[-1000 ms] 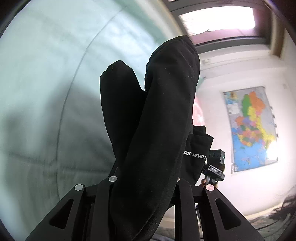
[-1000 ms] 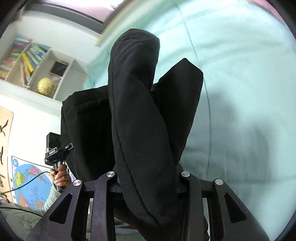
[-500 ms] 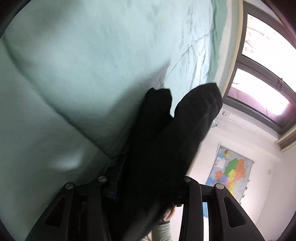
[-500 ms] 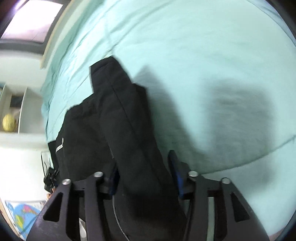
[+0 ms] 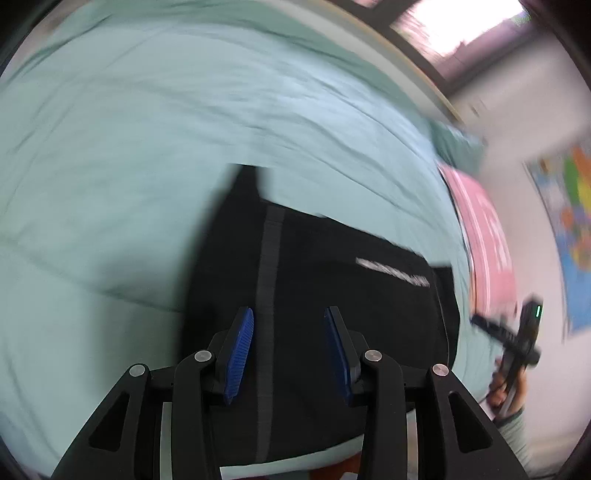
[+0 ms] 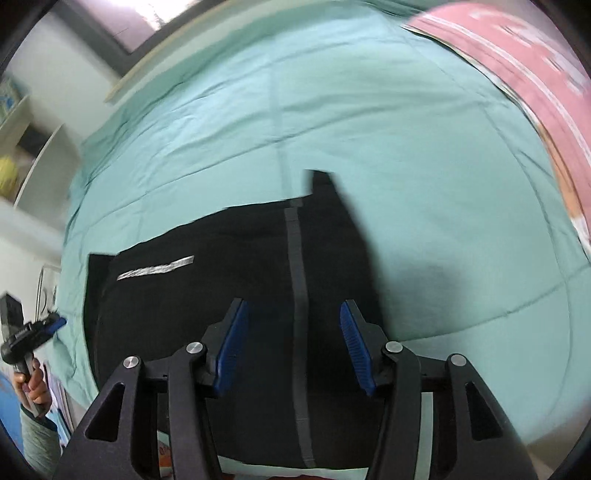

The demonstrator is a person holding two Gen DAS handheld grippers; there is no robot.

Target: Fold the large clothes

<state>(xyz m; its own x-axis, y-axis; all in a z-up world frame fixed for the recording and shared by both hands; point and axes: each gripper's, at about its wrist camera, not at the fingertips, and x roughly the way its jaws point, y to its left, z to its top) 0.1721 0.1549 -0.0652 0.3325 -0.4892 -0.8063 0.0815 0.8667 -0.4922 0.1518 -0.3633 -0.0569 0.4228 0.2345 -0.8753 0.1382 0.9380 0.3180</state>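
Note:
A black garment (image 5: 332,314) with a grey stripe and white lettering lies flat on the mint-green bed cover (image 5: 147,147). It also shows in the right wrist view (image 6: 221,288). My left gripper (image 5: 289,350) is open and empty, hovering above the garment's near part. My right gripper (image 6: 293,347) is open and empty too, above the garment's other end. Each gripper appears in the other's view, held by a hand: the right one (image 5: 517,343) and the left one (image 6: 26,332). The frames are motion-blurred.
A pink pillow or blanket (image 5: 484,236) lies at the bed's far side, also in the right wrist view (image 6: 517,55). A wall map (image 5: 569,221) hangs on the white wall. A shelf with a yellow globe (image 6: 9,175) stands by the bed. A window (image 5: 461,22) is behind.
Both grippers held the black garment up, lowered it onto the bed, then opened and let go. The garment now lies flat and the blue pads are bare.

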